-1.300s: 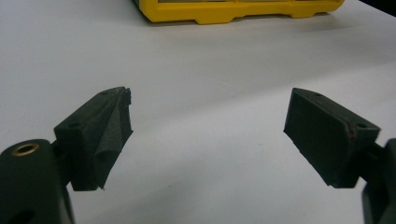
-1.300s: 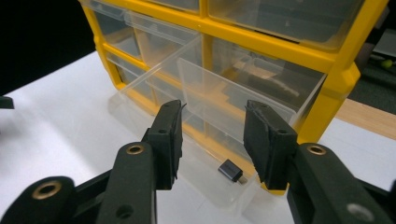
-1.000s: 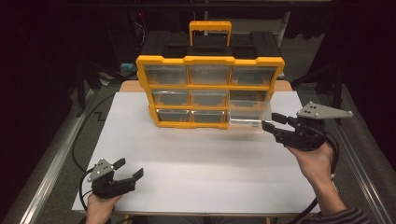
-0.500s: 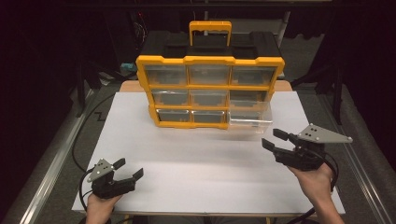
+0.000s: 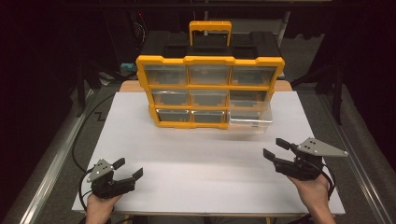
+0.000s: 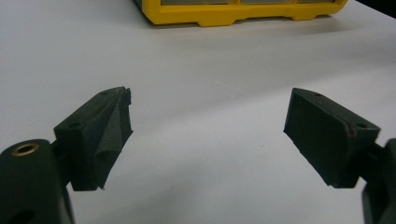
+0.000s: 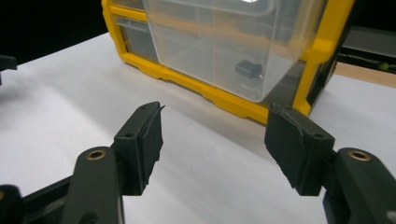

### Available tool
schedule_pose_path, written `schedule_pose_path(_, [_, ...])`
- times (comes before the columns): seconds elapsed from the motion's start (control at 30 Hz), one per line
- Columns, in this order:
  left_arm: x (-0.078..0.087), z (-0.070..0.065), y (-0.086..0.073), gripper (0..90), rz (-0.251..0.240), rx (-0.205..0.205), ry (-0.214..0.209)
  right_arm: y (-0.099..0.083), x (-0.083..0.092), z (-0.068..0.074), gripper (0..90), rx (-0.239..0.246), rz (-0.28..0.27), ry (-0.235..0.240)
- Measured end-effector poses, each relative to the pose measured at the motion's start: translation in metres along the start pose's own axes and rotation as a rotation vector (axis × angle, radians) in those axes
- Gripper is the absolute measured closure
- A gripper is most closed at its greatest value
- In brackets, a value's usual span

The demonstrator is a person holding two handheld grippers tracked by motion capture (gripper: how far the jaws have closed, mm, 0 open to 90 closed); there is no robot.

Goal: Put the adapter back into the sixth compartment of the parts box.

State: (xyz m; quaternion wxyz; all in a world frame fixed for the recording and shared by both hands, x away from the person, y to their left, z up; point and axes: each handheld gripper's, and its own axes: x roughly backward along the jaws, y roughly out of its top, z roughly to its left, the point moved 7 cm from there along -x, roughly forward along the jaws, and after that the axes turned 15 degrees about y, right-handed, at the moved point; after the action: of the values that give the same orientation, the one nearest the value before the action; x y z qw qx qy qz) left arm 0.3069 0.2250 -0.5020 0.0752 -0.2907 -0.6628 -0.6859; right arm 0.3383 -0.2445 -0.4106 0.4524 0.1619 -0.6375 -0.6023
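Clear plastic drawer (image 5: 250,117) sticks out of the bottom-right slot of the yellow-framed organiser cabinet (image 5: 210,60), right gripper (image 5: 276,150) near it, jaws just opened and empty, left gripper (image 5: 128,169) wide and empty: approach the drawer front squarely.

left tool (image 5: 128,170): jaws wide apart, nothing between, low, held in left hand (image 5: 100,205) | right tool (image 5: 274,149): jaws just opening, nothing between, held in right hand (image 5: 314,191)

White table top (image 5: 196,177), yellow drawer organizer (image 5: 210,91) standing at its far side, one clear drawer (image 5: 250,119) pulled out
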Motion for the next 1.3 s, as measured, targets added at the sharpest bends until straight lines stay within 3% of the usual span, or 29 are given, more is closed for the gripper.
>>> schedule_pose_path(0.77, [0.002, 0.0, 0.002, 15.8, -0.015, 0.006, 0.004, -0.055, 0.014, -0.028, 31.3, -0.072, -0.068, -0.083])
schedule_pose_path(1.3, [0.003, 0.002, 0.002, 15.8, -0.022, 0.02, 0.011, -0.082, 0.034, -0.036, 26.2, -0.107, -0.13, -0.147])
